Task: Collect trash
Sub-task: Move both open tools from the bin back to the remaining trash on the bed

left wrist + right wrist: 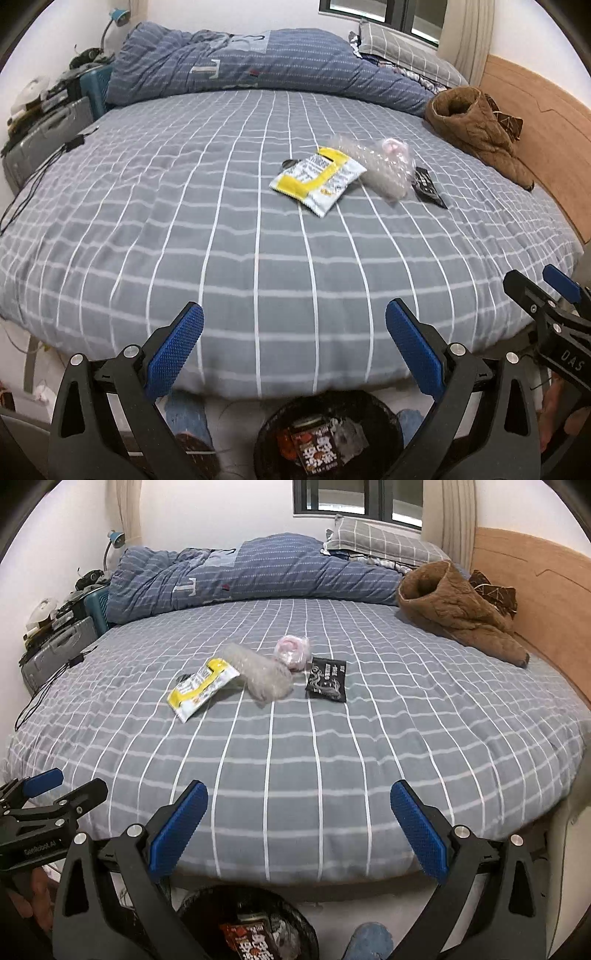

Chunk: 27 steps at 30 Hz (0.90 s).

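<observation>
We hold the left claw and the right claw spread wide and empty over the bed's near edge. Mid-bed lie a yellow-and-white snack wrapper, its long axis running from the near-left toward the far-right, a clear crumpled bag, a pink wad and a black sachet lying nearly straight toward us. A mesh bin stands on the floor below. A blue duvet and a brown jacket line the far edge.
</observation>
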Tool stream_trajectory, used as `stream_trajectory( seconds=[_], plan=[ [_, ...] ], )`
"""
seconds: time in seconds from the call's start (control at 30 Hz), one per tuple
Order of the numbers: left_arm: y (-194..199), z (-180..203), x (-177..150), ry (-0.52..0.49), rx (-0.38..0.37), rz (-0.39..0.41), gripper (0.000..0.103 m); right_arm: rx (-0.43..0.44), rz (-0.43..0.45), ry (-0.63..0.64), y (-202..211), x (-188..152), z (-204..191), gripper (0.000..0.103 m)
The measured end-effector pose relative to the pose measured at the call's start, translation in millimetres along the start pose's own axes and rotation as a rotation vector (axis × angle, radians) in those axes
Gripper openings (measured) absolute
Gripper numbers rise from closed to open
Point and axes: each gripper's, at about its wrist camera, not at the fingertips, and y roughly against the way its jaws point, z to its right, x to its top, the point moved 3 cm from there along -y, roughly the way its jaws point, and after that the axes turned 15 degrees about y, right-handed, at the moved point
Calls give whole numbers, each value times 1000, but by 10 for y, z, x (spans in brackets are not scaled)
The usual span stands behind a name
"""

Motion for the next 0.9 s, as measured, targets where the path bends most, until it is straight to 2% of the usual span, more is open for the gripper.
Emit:
stream_trajectory(
  seconds=[0.1,0.23,0.57,0.9],
  plan=[
    [-197,54,156,-7,-9,-25,97,6,-8,0,-211,143,65,95],
    [-426,81,366,-9,2,-22,97,-10,-24,2,-521,318,196,92],
    [-1043,219,796,-31,2,-42,97,-39,-75,-9,-1270,628,493,90],
    [-1569,466,1046,-83,-4,-85,97,-35,-121,-12,-1801,837,714,81]
  ],
)
